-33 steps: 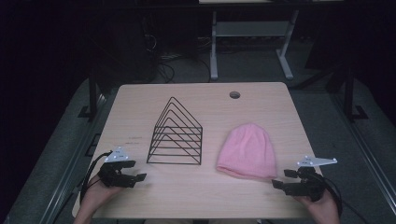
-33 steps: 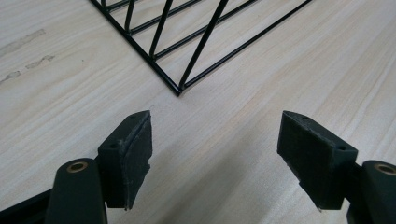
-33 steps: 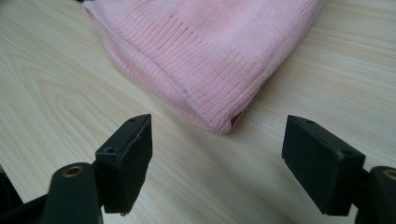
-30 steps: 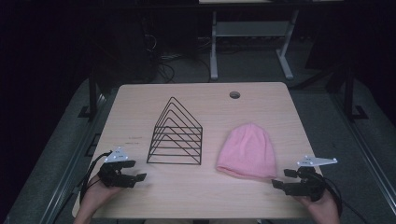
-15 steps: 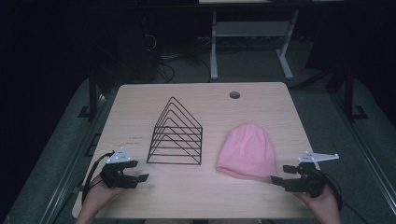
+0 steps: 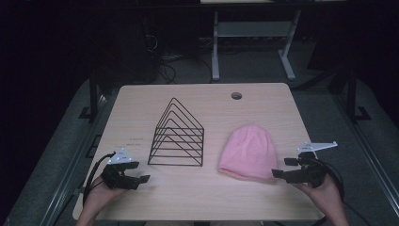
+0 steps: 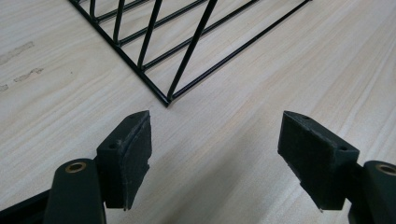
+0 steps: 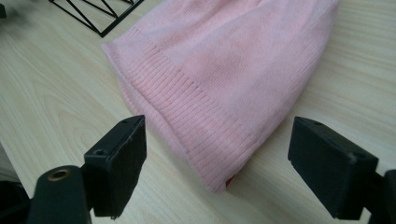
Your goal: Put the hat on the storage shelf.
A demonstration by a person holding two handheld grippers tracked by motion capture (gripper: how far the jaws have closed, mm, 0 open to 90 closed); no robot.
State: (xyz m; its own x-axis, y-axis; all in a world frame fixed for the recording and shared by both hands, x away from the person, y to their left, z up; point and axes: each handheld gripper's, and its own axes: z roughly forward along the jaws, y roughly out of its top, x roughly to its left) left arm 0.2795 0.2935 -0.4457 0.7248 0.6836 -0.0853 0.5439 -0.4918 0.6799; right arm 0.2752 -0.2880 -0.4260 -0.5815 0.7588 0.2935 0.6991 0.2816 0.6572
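A pink knit hat [image 6: 249, 150] lies flat on the right half of the wooden table [image 6: 211, 197]. Its ribbed brim [image 8: 187, 112] faces my right gripper [image 6: 282, 168]. That gripper hovers just off the brim's near right corner; its jaws have just been opening and now stand wide. In the right gripper view the right gripper [image 8: 217, 154] frames the brim corner, pads clear of it. A black wire rack [image 6: 179, 136] of nested triangles stands left of centre. My left gripper [image 6: 139, 172] rests open near the rack's front left corner [image 7: 166, 100]. Between its jaws the left gripper [image 7: 215, 154] holds nothing.
A round cable hole [image 6: 236, 96] sits near the table's far edge. A desk frame [image 6: 254, 37] and cables stand on the dark floor beyond. Bare wood lies between the two hands along the front edge.
My right gripper has lifted a little and edged toward the hat's brim. The left hand, the hat and the rack have kept still.
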